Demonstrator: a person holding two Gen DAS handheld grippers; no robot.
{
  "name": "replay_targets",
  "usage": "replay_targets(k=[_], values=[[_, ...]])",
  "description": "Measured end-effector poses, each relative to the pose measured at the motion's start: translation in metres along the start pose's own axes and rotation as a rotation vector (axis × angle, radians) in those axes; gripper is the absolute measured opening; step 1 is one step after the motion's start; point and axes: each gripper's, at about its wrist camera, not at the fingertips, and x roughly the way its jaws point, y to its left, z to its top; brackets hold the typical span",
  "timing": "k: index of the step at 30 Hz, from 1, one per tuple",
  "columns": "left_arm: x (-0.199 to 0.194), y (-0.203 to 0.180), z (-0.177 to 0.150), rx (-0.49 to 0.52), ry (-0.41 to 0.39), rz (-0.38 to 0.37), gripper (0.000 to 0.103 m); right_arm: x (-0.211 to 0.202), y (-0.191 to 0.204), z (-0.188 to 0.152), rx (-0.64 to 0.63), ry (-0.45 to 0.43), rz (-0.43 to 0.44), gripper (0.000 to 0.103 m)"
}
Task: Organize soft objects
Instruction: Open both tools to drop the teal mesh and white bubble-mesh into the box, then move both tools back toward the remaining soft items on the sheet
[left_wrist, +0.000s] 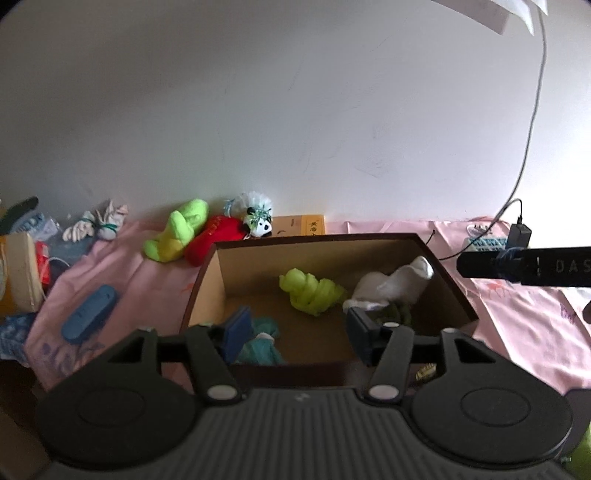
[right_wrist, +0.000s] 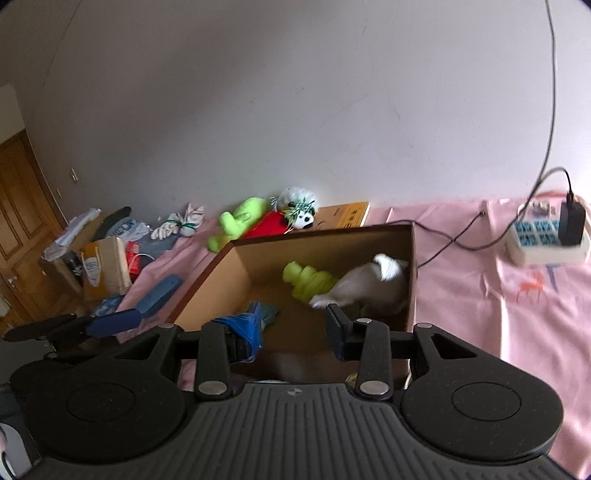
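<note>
Both tools hang over the cardboard box (left_wrist: 207, 291), left tool (left_wrist: 295, 332) and right tool (right_wrist: 291, 332) each parted and empty; next, reach the lime plush (left_wrist: 177, 229) lying behind it by the wall.

The box (left_wrist: 443, 266) is matt brown cardboard. The sheet (right_wrist: 480, 295) is pink cloth, lightly creased. The panda toy (left_wrist: 260, 223) is fuzzy plush.

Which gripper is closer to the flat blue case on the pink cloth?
Left. The left gripper is just right of the blue case, by the left wall of the box; the right gripper is farther right, at its near edge.
</note>
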Motion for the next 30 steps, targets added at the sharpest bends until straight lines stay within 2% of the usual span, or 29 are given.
replay_targets(k=[6, 10, 13, 21, 30], values=[[-0.027, -0.014, -0.015, 0.026, -0.006, 0.018, 0.059, -0.017, 0.013, -0.025, -0.029, -0.012, -0.004, 0.022], [-0.038, -0.014, -0.024, 0.001, 0.010, 0.027, 0.059, -0.024, 0.014, -0.039, -0.017, 0.001, -0.006, 0.022], [-0.044, -0.013, -0.032, -0.026, 0.020, 0.047, 0.059, -0.024, 0.013, -0.050, -0.006, 0.029, -0.039, 0.022], [-0.051, -0.015, -0.052, -0.066, 0.067, 0.081, 0.059, -0.036, 0.008, -0.079, 0.045, 0.024, -0.062, 0.022], [-0.050, -0.023, -0.070, -0.069, 0.108, 0.068, 0.059, -0.050, 0.003, -0.110, 0.070, 0.006, -0.043, 0.023]])
